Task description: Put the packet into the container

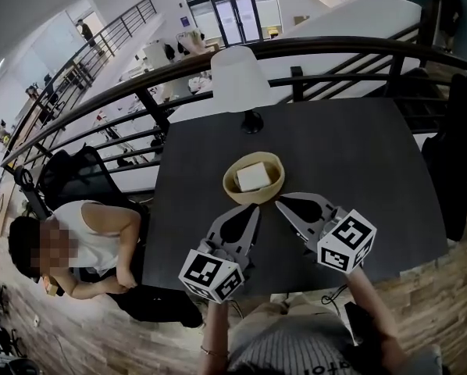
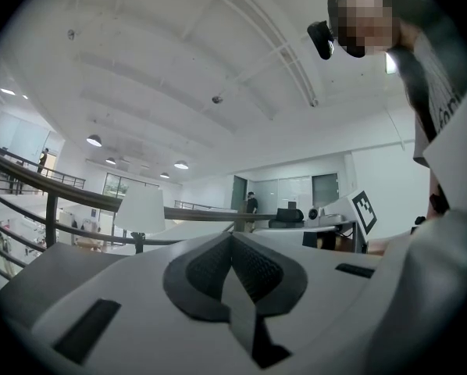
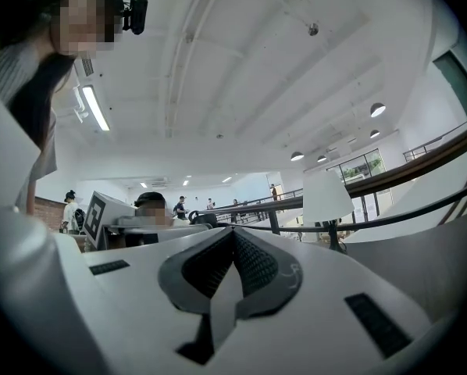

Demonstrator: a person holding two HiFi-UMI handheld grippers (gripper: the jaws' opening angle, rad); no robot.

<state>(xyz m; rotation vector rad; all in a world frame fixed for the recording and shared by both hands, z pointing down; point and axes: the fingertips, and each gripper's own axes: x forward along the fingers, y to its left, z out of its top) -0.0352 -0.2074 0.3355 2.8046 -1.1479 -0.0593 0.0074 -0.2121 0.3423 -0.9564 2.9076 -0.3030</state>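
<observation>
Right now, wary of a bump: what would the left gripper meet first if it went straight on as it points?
Seen from above, the left gripper points at the near rim of the container. Its height is unclear, so it might pass over.

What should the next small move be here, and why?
Probably just draw both grippers back to rest. The packet already lies in the container on the table, and the left gripper and right gripper are shut with nothing between their jaws.
</observation>
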